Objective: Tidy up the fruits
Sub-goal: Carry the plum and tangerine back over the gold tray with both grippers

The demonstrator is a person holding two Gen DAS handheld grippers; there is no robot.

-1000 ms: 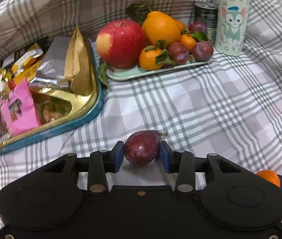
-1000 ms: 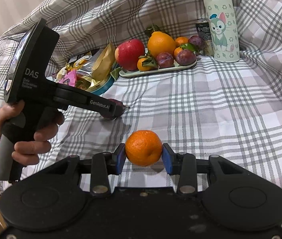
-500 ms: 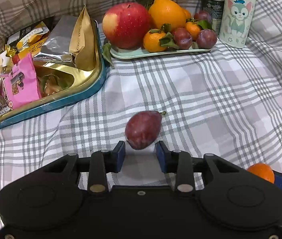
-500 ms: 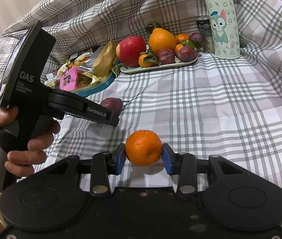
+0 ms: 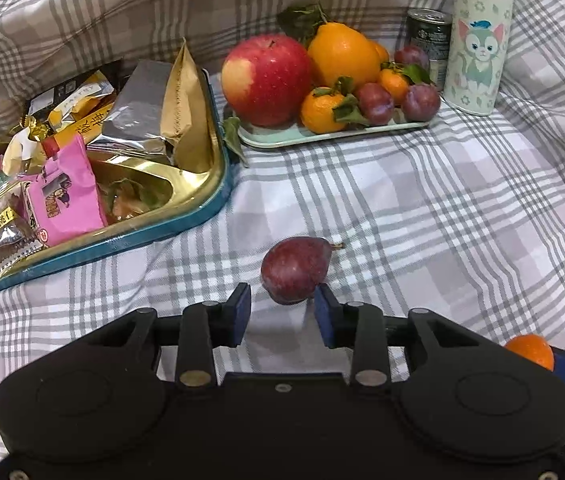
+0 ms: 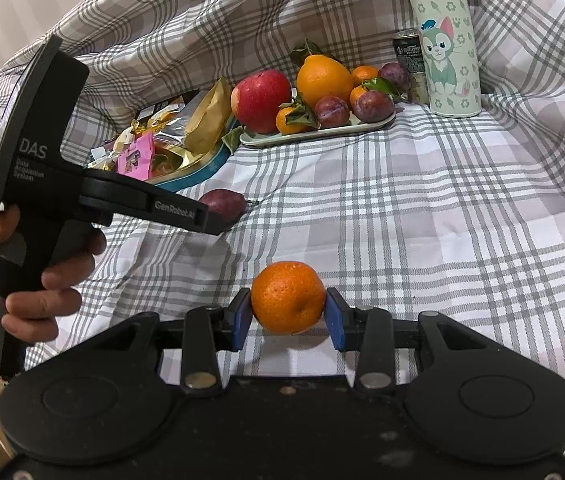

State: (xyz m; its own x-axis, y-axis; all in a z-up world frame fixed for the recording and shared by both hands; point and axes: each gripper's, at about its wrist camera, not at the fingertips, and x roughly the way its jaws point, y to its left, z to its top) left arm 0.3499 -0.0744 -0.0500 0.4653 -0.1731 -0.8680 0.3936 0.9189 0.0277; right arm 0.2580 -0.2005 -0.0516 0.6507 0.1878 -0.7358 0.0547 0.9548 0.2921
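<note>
A dark red pear lies on the plaid cloth, just ahead of my left gripper. The jaws are open and its base sits between the blue pads without being clamped. The pear also shows in the right wrist view. My right gripper is shut on a mandarin near the cloth. A mint tray at the back holds a red apple, a large orange, small mandarins and plums.
A gold and blue tin full of snack packets sits at the left. A cat-print bottle and a dark can stand behind the tray. The left gripper's body and the hand holding it fill the left of the right wrist view.
My left gripper opened, let go of the pear and drew back a little, leaving it on the cloth. My right gripper stays shut on the mandarin.
</note>
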